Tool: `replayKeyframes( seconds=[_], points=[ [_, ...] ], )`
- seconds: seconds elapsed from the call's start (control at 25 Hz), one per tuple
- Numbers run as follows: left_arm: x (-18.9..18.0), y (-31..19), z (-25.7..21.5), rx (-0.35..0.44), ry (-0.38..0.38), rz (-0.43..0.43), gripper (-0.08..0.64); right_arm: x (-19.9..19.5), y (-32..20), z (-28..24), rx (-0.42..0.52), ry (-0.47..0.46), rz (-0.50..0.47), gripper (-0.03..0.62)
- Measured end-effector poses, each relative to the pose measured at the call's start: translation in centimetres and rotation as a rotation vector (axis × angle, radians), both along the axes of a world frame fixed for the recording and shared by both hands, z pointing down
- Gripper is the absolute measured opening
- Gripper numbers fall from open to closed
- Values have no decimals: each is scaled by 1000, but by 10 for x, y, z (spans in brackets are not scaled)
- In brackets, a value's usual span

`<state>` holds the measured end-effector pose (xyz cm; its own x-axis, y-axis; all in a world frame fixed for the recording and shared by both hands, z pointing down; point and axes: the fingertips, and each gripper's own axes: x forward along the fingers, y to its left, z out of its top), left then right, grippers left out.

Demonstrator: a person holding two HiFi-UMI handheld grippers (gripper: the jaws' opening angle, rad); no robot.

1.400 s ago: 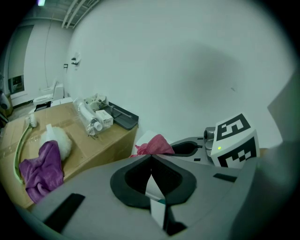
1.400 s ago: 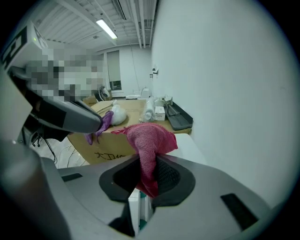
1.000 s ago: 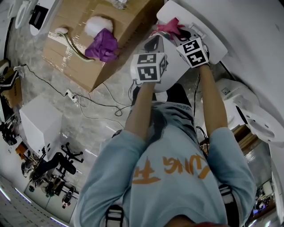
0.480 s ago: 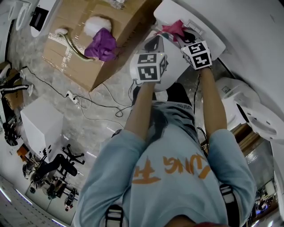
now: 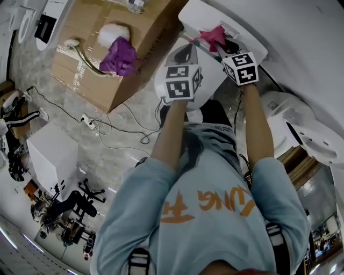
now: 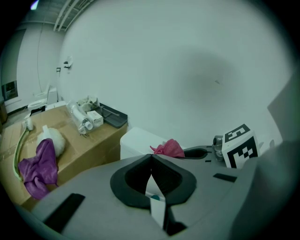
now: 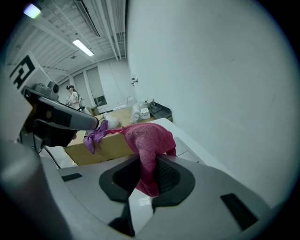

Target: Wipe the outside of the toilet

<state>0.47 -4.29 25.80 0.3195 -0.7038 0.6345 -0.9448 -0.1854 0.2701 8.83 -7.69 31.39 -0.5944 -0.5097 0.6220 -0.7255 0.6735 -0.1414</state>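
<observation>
The right gripper (image 7: 149,161) is clamping a pink cloth (image 7: 150,136) in its fingers (image 7: 169,176) over the toilet tank (image 5: 200,13); the left gripper (image 6: 151,160) is keeping its fingers together, empty.

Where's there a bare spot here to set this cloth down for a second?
The tank lid is bare left of the pink cloth in the right hand-held gripper. The cardboard box is bare between the purple cloth and the toilet; crowded by the hose.

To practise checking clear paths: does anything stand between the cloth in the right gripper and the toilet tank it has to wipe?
Nothing visible does. The right gripper holds the pink cloth directly over the white tank top, seemingly touching it, with no object between.
</observation>
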Motion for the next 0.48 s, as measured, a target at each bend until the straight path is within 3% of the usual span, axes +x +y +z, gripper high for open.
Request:
replayKeyframes(
  seconds=[0.48],
  points=[
    [36,6,3,-2,0,46,26,46,11,1,-4,-35,85,89]
  ],
)
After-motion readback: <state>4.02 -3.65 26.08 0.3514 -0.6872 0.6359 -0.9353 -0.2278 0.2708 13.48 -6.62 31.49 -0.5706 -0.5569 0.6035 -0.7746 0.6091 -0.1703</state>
